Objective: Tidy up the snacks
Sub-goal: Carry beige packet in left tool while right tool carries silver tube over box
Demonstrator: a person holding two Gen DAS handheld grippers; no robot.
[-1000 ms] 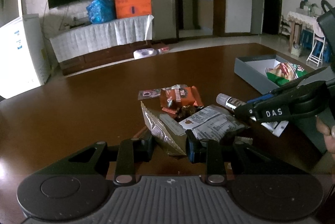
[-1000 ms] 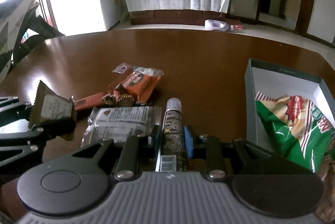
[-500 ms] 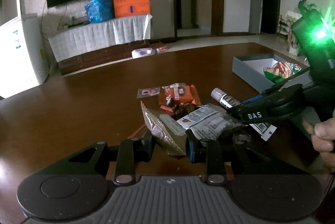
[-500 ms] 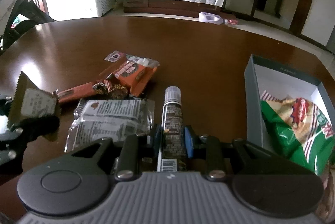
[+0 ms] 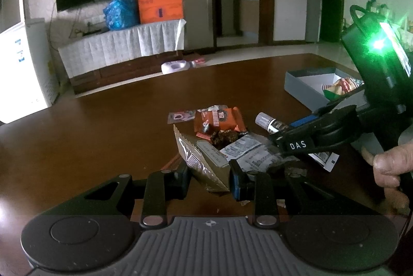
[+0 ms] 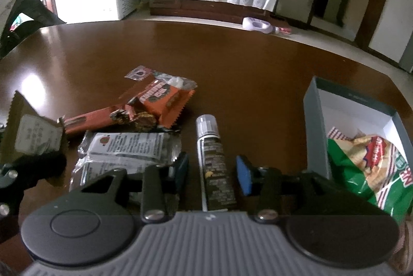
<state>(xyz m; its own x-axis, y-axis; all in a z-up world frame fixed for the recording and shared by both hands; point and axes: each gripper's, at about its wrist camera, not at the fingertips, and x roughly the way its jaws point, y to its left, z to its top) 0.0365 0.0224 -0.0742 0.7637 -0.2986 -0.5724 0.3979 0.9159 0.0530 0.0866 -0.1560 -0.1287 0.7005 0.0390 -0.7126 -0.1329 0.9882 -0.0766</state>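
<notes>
Here the dark stick pack (image 6: 215, 159) with a silver end lies on the table (image 6: 232, 56) left of the grey box (image 6: 313, 126), loose between the right gripper (image 6: 211, 167)'s just-opened jaws, while the left gripper (image 5: 207, 176) clamps a gold sachet (image 5: 201, 162).

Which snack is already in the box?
The green crinkly chip bag lies inside the grey cardboard box. The orange wrapper and the other packets are outside it on the brown table.

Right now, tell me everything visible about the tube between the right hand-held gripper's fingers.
The tube is slim and dark with fine printing, a silver cap at the far end and a white barcode label at the near end. It lies flat on the brown table, pointing away from the camera. The right hand-held gripper has just been opening; its blue pads stand clear of it. A silver packet lies beside it.
</notes>
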